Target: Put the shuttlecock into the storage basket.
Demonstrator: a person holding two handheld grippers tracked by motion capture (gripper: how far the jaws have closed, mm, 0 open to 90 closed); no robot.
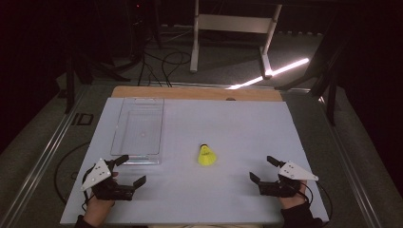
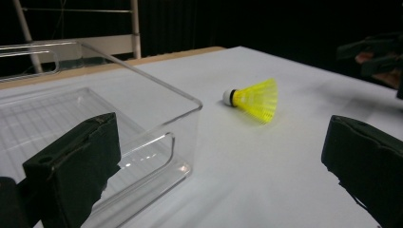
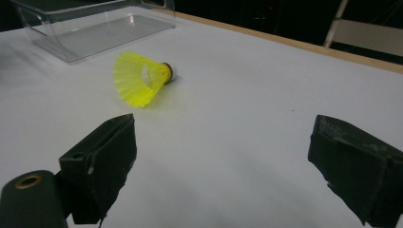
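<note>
low over the table [image 1: 190, 199], left gripper [image 1: 131, 170] and right gripper [image 1: 263, 169], jaws spread

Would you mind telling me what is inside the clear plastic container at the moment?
The clear plastic container holds nothing: its ribbed bottom shows through. The yellow shuttlecock lies outside it on the white table. The left gripper covers a small part of its near rim.
</note>
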